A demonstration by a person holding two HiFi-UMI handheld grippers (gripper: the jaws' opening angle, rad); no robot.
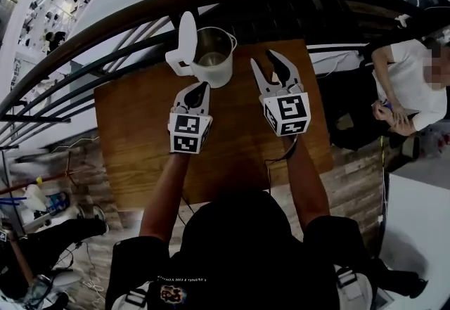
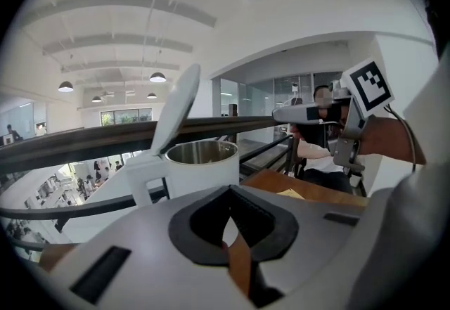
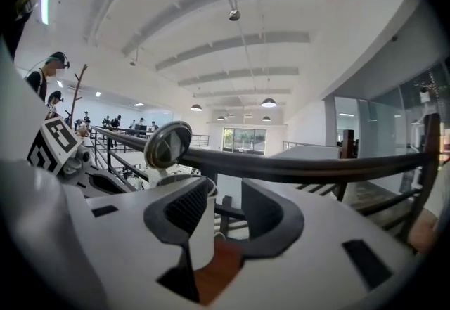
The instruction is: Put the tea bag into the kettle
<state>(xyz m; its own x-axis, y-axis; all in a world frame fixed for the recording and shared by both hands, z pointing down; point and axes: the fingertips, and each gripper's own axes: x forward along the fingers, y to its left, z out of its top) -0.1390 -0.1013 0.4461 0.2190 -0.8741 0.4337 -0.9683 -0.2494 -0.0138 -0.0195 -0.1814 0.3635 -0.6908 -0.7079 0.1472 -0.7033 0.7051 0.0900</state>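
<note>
The kettle at upper centre is white, with a silvery steel inside. The table is brown wood grain. The left gripper and right gripper are white and black, with black-and-white square markers. The railing is dark brown.

Right gripper: 2 jaws apart, nothing between the pads. Kettle past the left jaw, lid raised. Dark handrail crosses behind. Wooden table below.

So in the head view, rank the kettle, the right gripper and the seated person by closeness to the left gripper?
1. Kettle, just ahead of the left gripper.
2. Right gripper, alongside on the right.
3. Seated person, past the table's right edge.
</note>
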